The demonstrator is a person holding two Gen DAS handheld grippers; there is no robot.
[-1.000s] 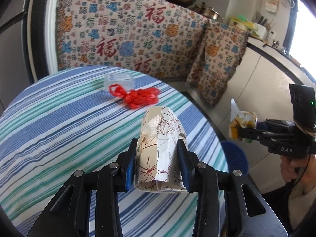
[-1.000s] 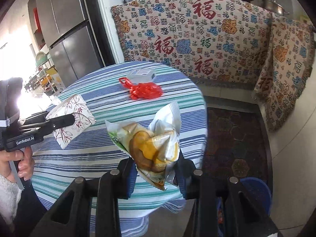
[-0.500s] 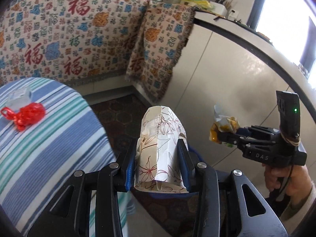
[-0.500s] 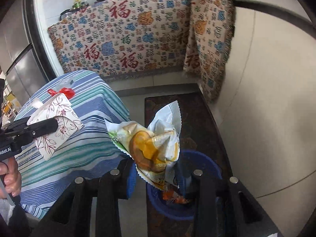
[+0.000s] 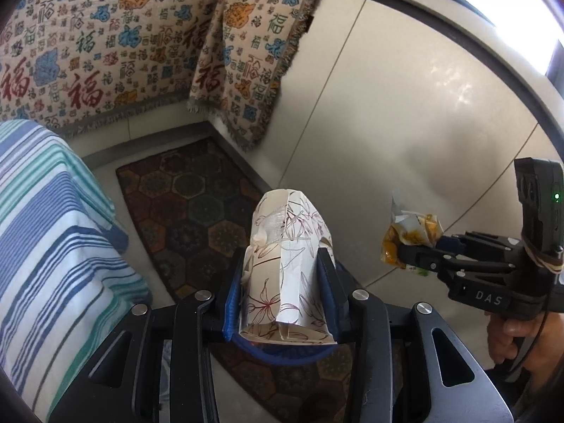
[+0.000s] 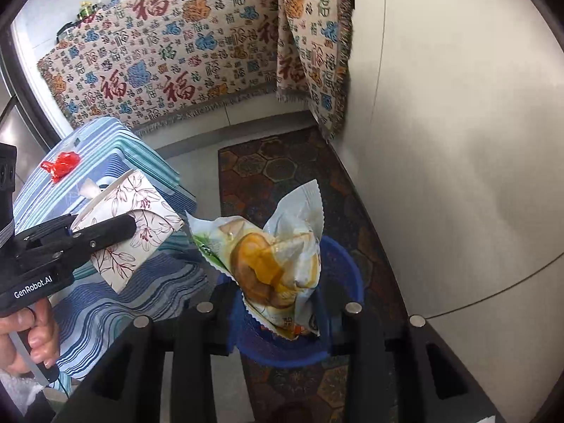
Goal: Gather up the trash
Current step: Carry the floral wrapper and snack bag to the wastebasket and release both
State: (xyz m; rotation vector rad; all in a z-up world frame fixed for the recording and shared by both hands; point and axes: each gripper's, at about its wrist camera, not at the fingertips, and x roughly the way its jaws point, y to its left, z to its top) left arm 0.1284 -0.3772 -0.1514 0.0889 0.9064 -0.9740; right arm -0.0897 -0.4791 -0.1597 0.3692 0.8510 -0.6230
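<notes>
The left gripper [image 5: 287, 282] is clamped on a flattened paper carton [image 5: 287, 264] printed with reddish-brown flowers, its blue pads pressing both sides. The carton stands up between the fingers, torn and crumpled at its top edge. Below it, a curve of blue rim shows: the blue bin [image 6: 347, 268] sits on the floor right under both grippers.

The right gripper [image 6: 278, 303] is closed on a crinkled snack wrapper [image 6: 278, 257], white and green with a yellow-brown picture on it, and the wrapper hangs directly over the bin's mouth. Something orange lies inside the bin, but it is too hidden to name.

From the left wrist view, the right gripper comes in from the side with the wrapper pinched at its tip, a person's hand [image 5: 518, 335] around its handle. From the right wrist view, the left gripper and carton hover just beside the wrapper, with another hand [image 6: 28, 335] on its grip.

The bin stands on a dark rug [image 5: 183, 204] patterned with hexagons, near a pale cabinet front [image 5: 405, 112]. The tabletop [image 5: 46, 239], under a blue, teal and white striped cloth, is just beside it, and a red plastic bag [image 6: 61, 164] lies on its far part. A patterned cloth [image 6: 169, 56] with red characters drapes the counter behind.
</notes>
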